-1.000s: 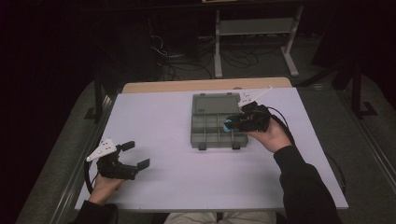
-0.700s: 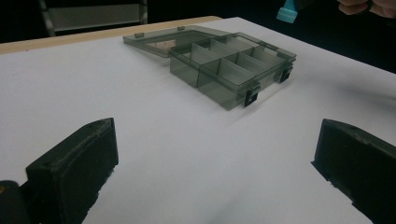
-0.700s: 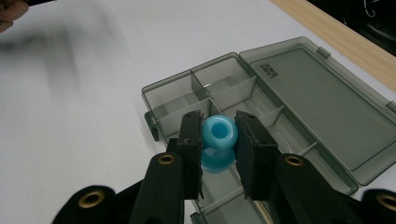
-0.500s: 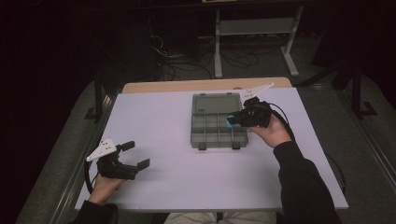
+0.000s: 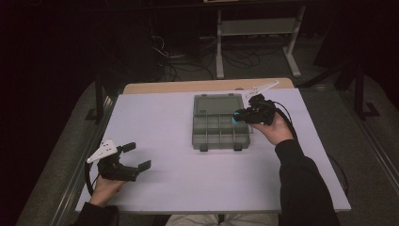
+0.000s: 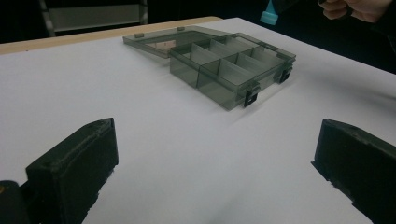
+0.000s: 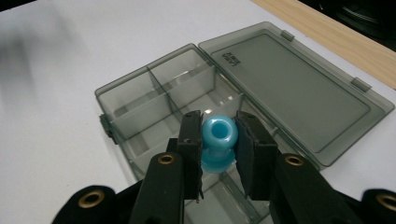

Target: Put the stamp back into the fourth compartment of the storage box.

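Dim room, cables and a shelf frame (image 5: 256, 28) across the upper frame; white surface (image 5: 160, 127) filling the middle, wooden edge showing along its far side.

High view. Grey compartment box (image 5: 220, 133) at centre, lid (image 5: 219, 103) folded back flat toward the top of the frame, dividers visible, cells apparently empty. Right tool (image 5: 241, 115) right of centre, over the box's right-hand cells, closed on a small blue bead (image 5: 234, 120). Left tool (image 5: 138, 156) at lower left, well apart from the box, jaws spread wide, nothing between them.

Left gripper view. Two black jaws at lower left and lower right, bare surface between, confirming an open, idle tool. Box (image 6: 233, 70) in the upper middle, seen from a low angle, front latches (image 6: 251, 97) hanging down. Blue bead (image 6: 270, 13) at the top edge, above the box.

Right gripper view. Blue bead (image 7: 218, 142) at centre, hollow-topped and flared at the base, pinched at its neck between the two pads, held above a cell near the lid hinge. Open lid (image 7: 299, 88) toward the upper right.

Risks, judged. Rounded, glossy bead gripped on a narrow neck: likely to twist or slip out if squeezed unevenly. Release from height: possible bounce off the hard cell floor into a neighbouring cell or onto the surface. Low descent: jaw tips liable to catch a divider and shove the light box, unsteadied by the far-off left tool.
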{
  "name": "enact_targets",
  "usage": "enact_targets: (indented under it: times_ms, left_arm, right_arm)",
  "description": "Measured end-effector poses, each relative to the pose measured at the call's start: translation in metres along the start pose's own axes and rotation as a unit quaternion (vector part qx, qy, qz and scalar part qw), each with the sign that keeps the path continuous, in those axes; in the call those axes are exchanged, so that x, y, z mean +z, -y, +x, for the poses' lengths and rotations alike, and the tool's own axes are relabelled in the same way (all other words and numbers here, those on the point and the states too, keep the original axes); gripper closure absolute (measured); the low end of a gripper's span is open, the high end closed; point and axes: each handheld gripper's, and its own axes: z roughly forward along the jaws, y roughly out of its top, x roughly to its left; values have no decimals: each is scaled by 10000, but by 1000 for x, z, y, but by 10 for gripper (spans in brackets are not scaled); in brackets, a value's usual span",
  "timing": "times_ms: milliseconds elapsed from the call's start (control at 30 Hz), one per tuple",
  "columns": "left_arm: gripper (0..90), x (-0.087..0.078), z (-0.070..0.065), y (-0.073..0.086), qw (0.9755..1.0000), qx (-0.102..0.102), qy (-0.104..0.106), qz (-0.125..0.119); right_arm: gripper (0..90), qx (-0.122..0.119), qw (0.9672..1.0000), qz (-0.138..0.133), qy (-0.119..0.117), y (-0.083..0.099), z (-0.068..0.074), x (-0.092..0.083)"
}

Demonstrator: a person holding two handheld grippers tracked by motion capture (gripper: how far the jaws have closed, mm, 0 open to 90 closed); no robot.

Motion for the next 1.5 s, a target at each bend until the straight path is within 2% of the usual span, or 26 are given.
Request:
enact_targets:
  times_ms: [267,567,1267,1500]
  left_arm:
    - [0,0,0,0,10000,-21,8,-19]
    - [0,0,-1,0,10000,-20,3,-19]
    - [0,-1,0,0,10000,-20,9,-32]
    - [0,-1,0,0,10000,-20,8,-26]
  right_arm:
    - [718,186,9997,-77,153,4,-12,-4]
    - [718,319,9991,-107,249,7,-19,-4]
    - [717,299,9987,216,342,12,-24,19]
    - [717,264,9979,424,404,15,-26,30]
